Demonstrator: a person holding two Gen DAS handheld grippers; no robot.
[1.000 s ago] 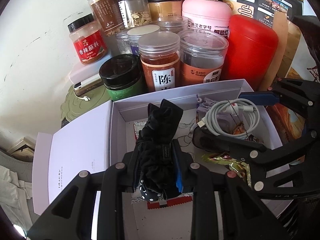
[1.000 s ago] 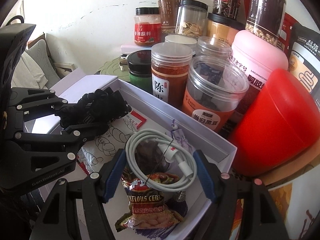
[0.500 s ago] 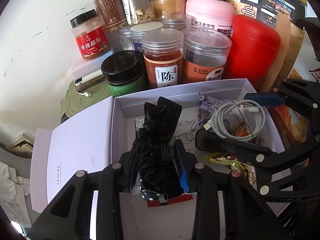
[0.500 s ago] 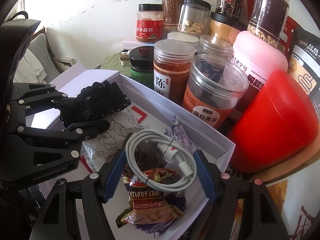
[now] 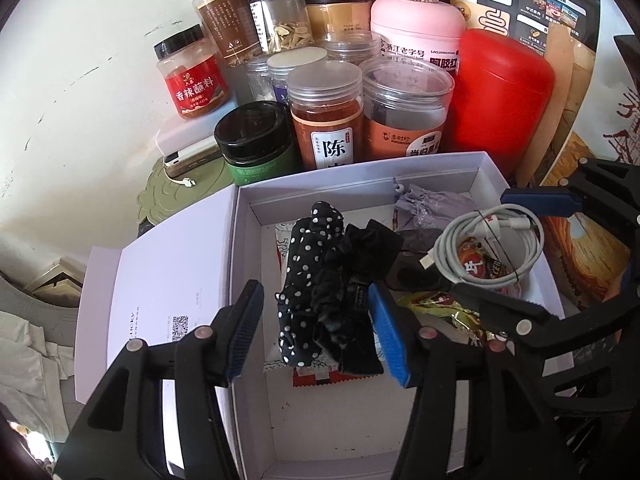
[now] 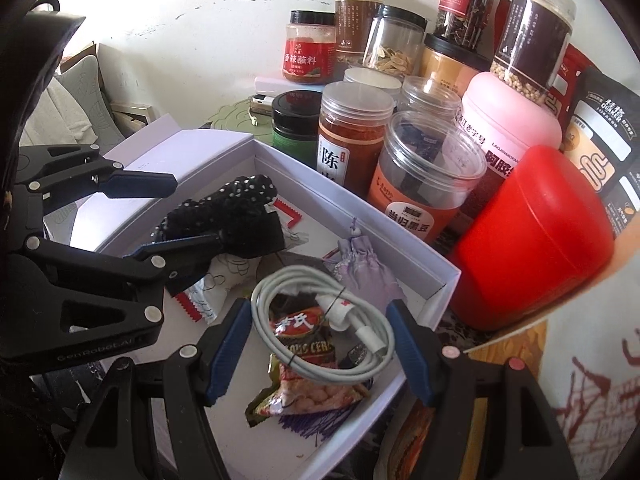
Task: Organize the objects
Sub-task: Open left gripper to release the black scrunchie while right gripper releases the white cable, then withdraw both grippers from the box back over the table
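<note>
Between the fingers of our left gripper [image 5: 316,332] lies the black scrunchie bundle [image 5: 332,292], one part polka-dotted, the other plain black, resting on the floor of the white box [image 5: 360,172]. The jaws have just been opening: the left pad stands clear of the fabric with a gap showing, while the right pad sits just beside the plain black folds, so we read it as released, no squeeze on the cloth. Under the bundle we see a printed sachet with a red zigzag edge [image 5: 320,378] poking out toward the gripper. Over on the other side, our right gripper [image 6: 320,348] hangs with its blue pads spread either side of the coiled white cable [image 6: 320,324], and neither pad touches the coil, so those fingers are loose too. The cable lies on top of a snack packet [image 6: 308,384], and just beyond the fingertips sits a small lilac drawstring pouch [image 6: 364,268] against the box's far wall. Past the box, beyond both sets of fingers, jars crowd together: a dark green one with a black lid [image 5: 256,144], an orange-brown one with a clear lid [image 5: 326,116], and a big red canister [image 6: 532,236] off to the right. To the left of our left fingers the box lid [image 5: 168,264] lies flat beside the box.
</note>
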